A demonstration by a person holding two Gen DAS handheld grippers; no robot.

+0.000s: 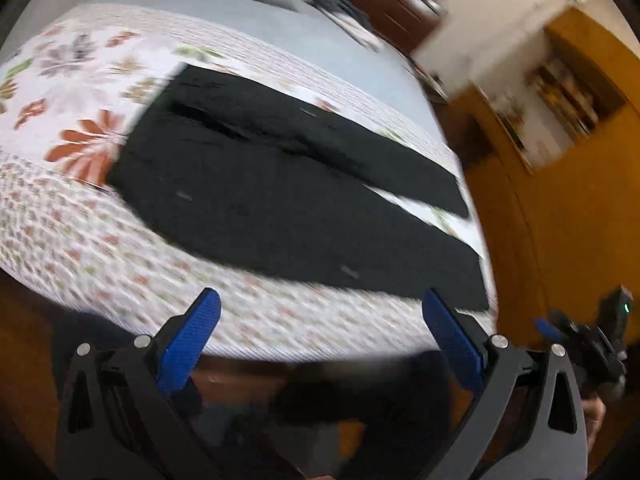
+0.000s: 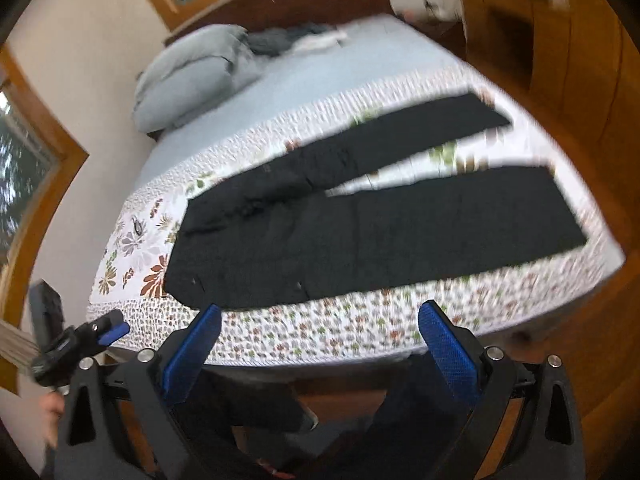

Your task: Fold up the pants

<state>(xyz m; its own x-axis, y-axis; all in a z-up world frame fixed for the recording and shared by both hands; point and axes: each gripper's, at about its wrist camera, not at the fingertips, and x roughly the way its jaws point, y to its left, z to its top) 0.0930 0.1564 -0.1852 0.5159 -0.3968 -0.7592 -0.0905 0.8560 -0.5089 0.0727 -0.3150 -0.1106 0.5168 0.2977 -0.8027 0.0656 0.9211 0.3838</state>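
The left hand-held gripper (image 1: 320, 312) hangs in front of the near edge of the bed (image 1: 280, 332); its blue pads (image 1: 190, 342) stand wide apart with nothing between them. Ahead of it, the black pants (image 1: 288, 200) lie flat on the floral bedspread (image 1: 80, 216), waistband to its left, both legs running to its right and splitting apart near the hems. A grey pillow (image 2: 188, 80) sits at the far head of the bed, well beyond the pants. The right hand-held gripper (image 2: 320, 316) is likewise held before the near bed edge, jaws spread and empty. From it, the pants lie just ahead, apart from both grippers. Both views are motion-blurred.
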